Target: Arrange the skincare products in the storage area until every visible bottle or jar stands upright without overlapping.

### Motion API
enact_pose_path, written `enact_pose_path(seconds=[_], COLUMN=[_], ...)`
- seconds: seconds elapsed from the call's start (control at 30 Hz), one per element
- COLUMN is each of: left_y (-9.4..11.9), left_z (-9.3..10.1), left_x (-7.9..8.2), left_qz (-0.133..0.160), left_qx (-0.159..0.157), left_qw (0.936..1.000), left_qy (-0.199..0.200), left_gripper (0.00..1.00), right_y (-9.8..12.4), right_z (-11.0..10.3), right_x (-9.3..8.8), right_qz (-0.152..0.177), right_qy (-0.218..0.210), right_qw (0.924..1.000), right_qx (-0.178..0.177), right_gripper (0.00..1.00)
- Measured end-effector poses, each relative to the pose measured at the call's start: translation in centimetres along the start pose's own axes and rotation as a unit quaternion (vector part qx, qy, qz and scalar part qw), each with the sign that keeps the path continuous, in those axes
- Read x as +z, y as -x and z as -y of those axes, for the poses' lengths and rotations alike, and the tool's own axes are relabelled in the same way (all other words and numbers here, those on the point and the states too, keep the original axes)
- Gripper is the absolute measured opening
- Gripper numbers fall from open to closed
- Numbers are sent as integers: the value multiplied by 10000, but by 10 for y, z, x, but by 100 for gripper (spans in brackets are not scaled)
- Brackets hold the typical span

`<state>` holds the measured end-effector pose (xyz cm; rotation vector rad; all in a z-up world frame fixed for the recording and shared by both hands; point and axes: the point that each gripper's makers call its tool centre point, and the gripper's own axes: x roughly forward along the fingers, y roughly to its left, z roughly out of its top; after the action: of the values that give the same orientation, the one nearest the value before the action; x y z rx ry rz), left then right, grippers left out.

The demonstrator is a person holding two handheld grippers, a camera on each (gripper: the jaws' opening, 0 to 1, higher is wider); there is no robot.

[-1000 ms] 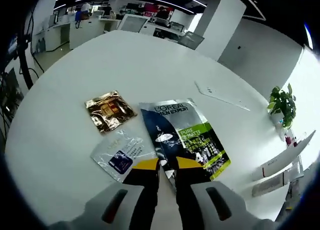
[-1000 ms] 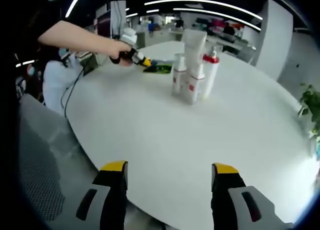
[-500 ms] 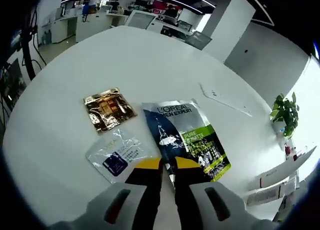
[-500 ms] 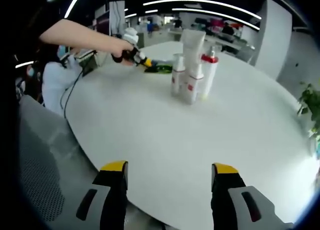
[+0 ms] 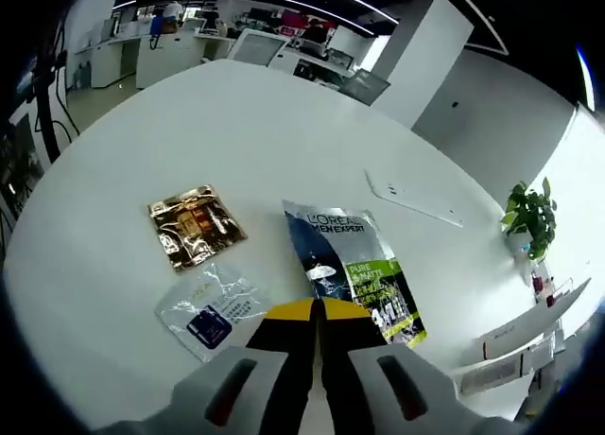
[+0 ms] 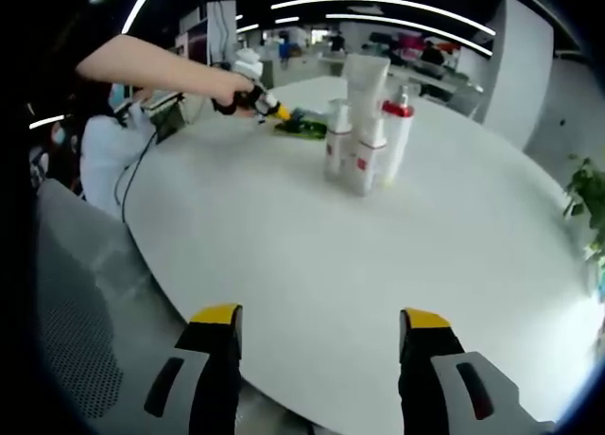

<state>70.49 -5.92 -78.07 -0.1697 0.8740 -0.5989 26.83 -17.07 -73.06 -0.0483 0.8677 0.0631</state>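
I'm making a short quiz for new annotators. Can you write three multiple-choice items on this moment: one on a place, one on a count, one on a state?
1. Where does the gold sachet lie?
A. on the white table
B. inside a drawer
C. on the floor

2. How many flat sachets lie on the table in the left gripper view?
A. one
B. three
C. six

3. How does the right gripper stand?
A. shut on a bottle
B. open, holding nothing
C. shut on a sachet

Answers: 1 A, it rests on the tabletop; 2 B, gold, clear and dark L'Oreal sachet; 3 B, its jaws stand apart over the table edge.

glossy crinkled foil on gold sachet (image 5: 194, 225); shiny plastic film on dark sachet (image 5: 352, 269); smooth matt white table (image 5: 236, 123).
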Motion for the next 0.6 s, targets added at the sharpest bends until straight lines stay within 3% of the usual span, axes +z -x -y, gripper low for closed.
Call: enact_pose_path(seconds=[0.17,0.27,0.37,0.43,0.6], left_y=[13,23,38,47,67], left_z=[4,9,14,17,21], left_x=[2,7,11,12,8], left_qz=[29,72,128,133,142], left_qx=[-128,-371,-482,-576,-746], left_qw=[9999,9992,9987,9981,9966], left_qy=[33,153,132,182,322], left_gripper=[4,4,4,4,4], right_y=[0,0,-5,-9,-29], right_z=[-4,-7,-16,-21,-56], right_x=[2,7,14,20,50], right_qz=[-1,58,134,198,457], right_qy=[76,202,210,241,636], right_qw=[10000,9998,9993,9989,9938], right_qx=[27,40,266,336,792], right_gripper=[69,69,69,69,69])
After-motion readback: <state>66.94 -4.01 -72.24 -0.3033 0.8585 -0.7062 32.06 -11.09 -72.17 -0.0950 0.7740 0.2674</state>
